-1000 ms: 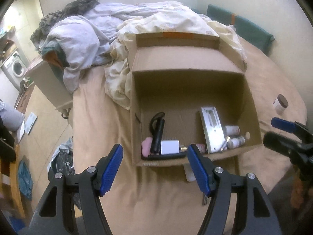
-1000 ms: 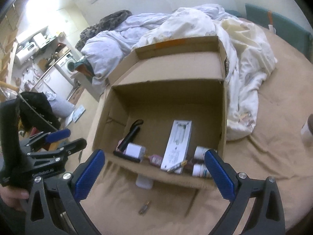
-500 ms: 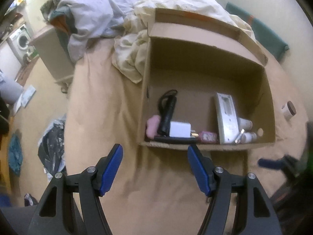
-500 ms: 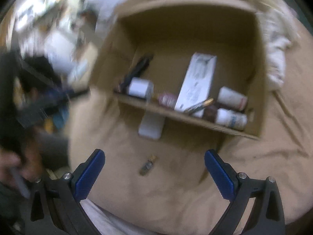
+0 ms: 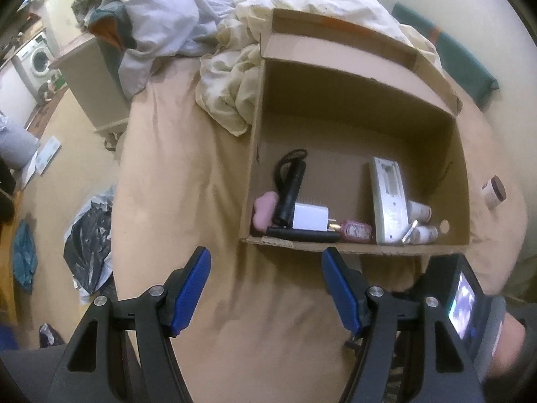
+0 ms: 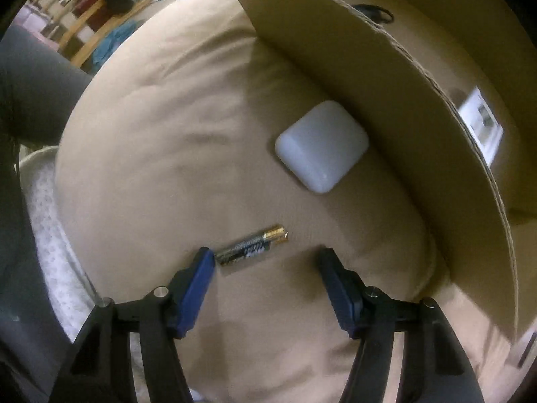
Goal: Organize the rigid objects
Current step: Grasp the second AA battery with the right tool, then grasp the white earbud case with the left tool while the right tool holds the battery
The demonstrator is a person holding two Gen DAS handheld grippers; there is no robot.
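The box [image 5: 355, 107] is matt brown corrugated cardboard with a rough, fluted cut edge. The bed [image 6: 161, 141] wears soft, matt tan cloth, gently creased. The battery [image 6: 251, 250] has a glossy black wrap and a shiny gold metal end. The white case [image 6: 321, 146] is smooth plastic with a soft sheen. Each hand-held gripper [image 6: 265, 262] has matt black plastic arms, blue pads [image 6: 198, 278] and bright metal rivets.

Rumpled white bedding [image 5: 188, 23] heaped at far end of tan bed cover [image 5: 174, 181]. Washing machine [image 5: 37, 58] far left. Black plastic bag [image 5: 89, 245] on floor beside bed. Green cushion [image 5: 463, 67] against right wall. Wooden chair [image 6: 84, 30], blue cloth under it.
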